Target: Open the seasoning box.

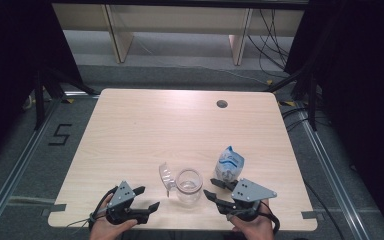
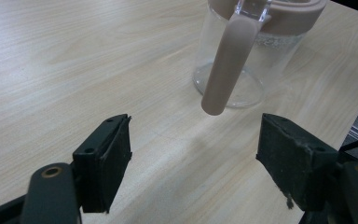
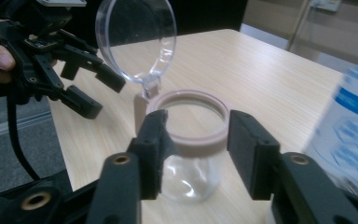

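Black jaws of the right gripper (image 3: 193,154) rise closest in the right gripper view, standing apart with nothing pinched, and the glass jar (image 3: 186,154) sits just past them. In the high view the jar (image 1: 188,186) stands near the front edge of the table (image 1: 130,130), between the two grippers, with its clear lid (image 1: 166,176) flipped up at about ten o'clock from the jar's mouth. The left gripper (image 1: 147,197) waits at about nine o'clock from the jar, jaws wide apart and holding nothing. A white and blue bag (image 1: 229,166) stands at about one o'clock from the jar, just beside the right gripper. I think the bag could tip if the right gripper bumps it, since it is so close. The jar could also slide or fall over if a jaw pushes its side, because nobody is holding it. The left gripper view shows the pinkish strap (image 2: 226,65) hanging down the jar's side, not touching the table. The right gripper view shows the pinkish ring (image 3: 189,119) around the jar's mouth.
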The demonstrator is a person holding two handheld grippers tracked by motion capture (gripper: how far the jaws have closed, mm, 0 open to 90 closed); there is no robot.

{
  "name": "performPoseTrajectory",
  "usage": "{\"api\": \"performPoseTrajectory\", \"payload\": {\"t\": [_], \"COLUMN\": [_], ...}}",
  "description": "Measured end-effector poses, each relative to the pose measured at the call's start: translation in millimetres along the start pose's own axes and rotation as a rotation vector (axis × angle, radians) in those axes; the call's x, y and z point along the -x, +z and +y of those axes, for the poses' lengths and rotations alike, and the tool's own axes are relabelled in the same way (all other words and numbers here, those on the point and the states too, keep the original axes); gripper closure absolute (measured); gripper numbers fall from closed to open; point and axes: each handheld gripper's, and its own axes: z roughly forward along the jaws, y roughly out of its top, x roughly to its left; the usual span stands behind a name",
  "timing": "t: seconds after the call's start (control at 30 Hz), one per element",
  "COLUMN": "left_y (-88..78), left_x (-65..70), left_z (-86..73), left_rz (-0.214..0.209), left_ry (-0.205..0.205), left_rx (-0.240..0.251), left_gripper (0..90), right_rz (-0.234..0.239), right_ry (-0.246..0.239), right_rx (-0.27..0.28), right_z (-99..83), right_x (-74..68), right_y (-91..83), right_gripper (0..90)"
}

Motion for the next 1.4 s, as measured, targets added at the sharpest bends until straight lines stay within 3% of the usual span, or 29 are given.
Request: {"api": "performPoseTrajectory", "payload": {"t": [0.03, 0.17, 0.3, 0.37, 0.47, 0.5, 0.53, 0.57, 0.63, 0.7, 0.8, 1.0, 1.03, 1.07, 1.1, 1.23, 1.27, 1.3, 1.4], "left_y": [-0.3, 0.6, 1.0, 1.2, 1.3, 1.2, 1.6, 2.2, 1.7, 1.8, 2.0, 2.0, 1.7, 1.6, 1.6, 1.8, 2.2, 2.6, 5.1], "left_x": [-0.4, -0.5, -0.7, -0.5, -1.4, -0.6, 0.4, 0.8, 1.6, 2.6, 3.0, 4.7, 5.1, 5.8, 6.6, 8.2, 8.8, 8.6, 10.9], "left_z": [0.4, -0.6, -0.8, -1.1, -0.9, -1.0, -1.2, -1.4, -1.8, -2.2, -2.3, -3.5, -3.5, -3.6, -3.5, -3.8, -3.9, -3.3, -0.7], "left_rz": [0.000, 0.003, -0.002, 0.000, -0.008, -0.002, 0.002, -0.004, 0.005, 0.006, 0.002, 0.011, 0.012, 0.015, 0.017, 0.009, 0.010, 0.009, 0.012], "left_ry": [0.013, -0.005, -0.012, -0.009, 0.015, 0.009, -0.001, -0.006, -0.009, -0.018, -0.038, -0.053, -0.055, -0.057, -0.059, -0.053, -0.055, -0.046, -0.067], "left_rx": [0.000, -0.001, 0.003, -0.001, -0.009, -0.013, -0.011, -0.004, -0.008, -0.004, 0.006, 0.006, 0.007, 0.010, 0.012, 0.009, 0.012, 0.012, 0.021], "left_gripper": [25.3, 25.3, 25.0, 24.8, 24.2, 24.0, 23.7, 23.4, 22.8, 22.3, 21.8, 21.5, 21.4, 21.4, 21.3, 21.4, 21.2, 21.1, 21.1], "right_rz": [-0.013, -0.049, -0.085, -0.114, -0.126, -0.149, -0.148, -0.167, -0.182, -0.202, -0.223, -0.236, -0.217, -0.243, -0.237, -0.230, -0.240, -0.240, -0.224], "right_ry": [0.004, -0.005, 0.049, 0.052, 0.097, 0.061, 0.104, 0.086, 0.108, 0.136, 0.138, 0.159, 0.162, 0.159, 0.171, 0.136, 0.164, 0.141, 0.144], "right_rx": [0.009, 0.020, 0.016, 0.025, 0.006, 0.016, 0.003, 0.026, 0.003, 0.009, 0.030, 0.009, 0.013, 0.008, 0.004, -0.012, -0.017, -0.013, -0.010], "right_z": [-2.0, -8.0, -15.8, -20.9, -26.2, -27.3, -28.5, -30.1, -31.7, -35.1, -38.6, -43.2, -43.6, -43.5, -43.8, -46.3, -46.6, -47.0, -47.5], "right_x": [-0.7, -2.3, 2.6, 7.9, 12.1, 15.3, 14.6, 18.2, 20.7, 26.6, 32.2, 39.2, 40.9, 40.4, 40.2, 47.8, 47.3, 50.4, 55.0], "right_y": [-4.2, -20.9, -32.7, -37.2, -41.1, -42.0, -43.0, -42.0, -44.0, -43.5, -42.8, -38.0, -35.6, -35.6, -34.0, -29.8, -29.8, -28.9, -25.4], "right_gripper": [54.8, 50.2, 45.1, 43.0, 39.6, 38.7, 36.9, 34.6, 29.9, 25.7, 22.3, 17.8, 17.4, 17.1, 17.0, 16.7, 16.7, 16.6, 16.5]}}
